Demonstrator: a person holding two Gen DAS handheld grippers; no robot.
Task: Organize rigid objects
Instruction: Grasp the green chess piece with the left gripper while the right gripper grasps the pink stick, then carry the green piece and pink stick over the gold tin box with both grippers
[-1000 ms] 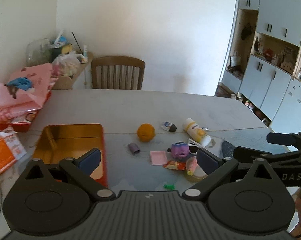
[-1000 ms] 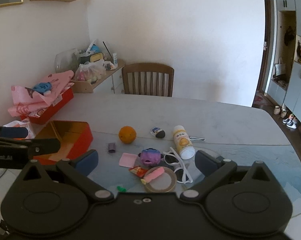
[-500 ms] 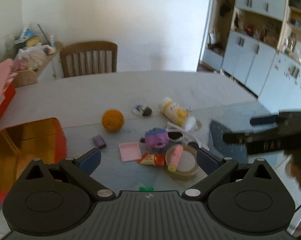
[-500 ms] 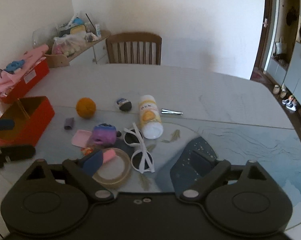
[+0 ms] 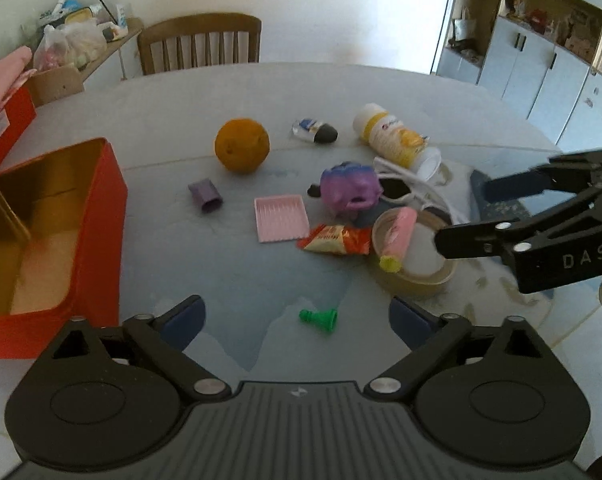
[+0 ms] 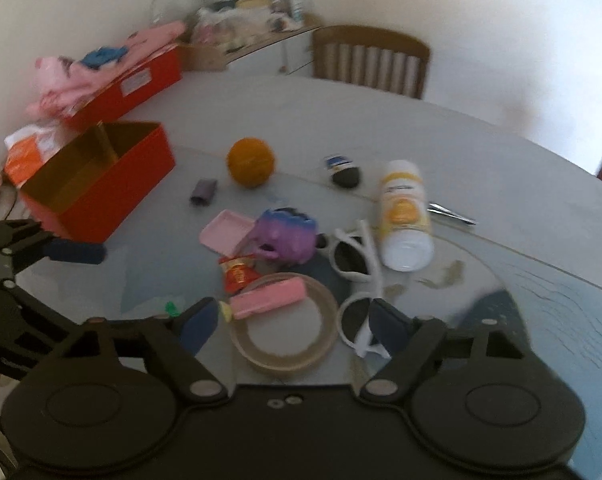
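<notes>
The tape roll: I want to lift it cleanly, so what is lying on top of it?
A pink tube with a yellow cap lies across the tape roll, resting on its rim. Through the hole only bare table shows. What sits under the ring itself is covered.

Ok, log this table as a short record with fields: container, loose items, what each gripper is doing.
surface: table
container: open red tin, at the left, nothing visible inside
fruit: orange, beside the tin
lying down: white bottle
stacked: pink tube across the tape roll
nearest left gripper: green chess piece
left gripper: jaws open and just been closing, nothing held
right gripper: jaws open over the tape roll, just been closing, not gripping
other: white sunglasses, purple toy
</notes>
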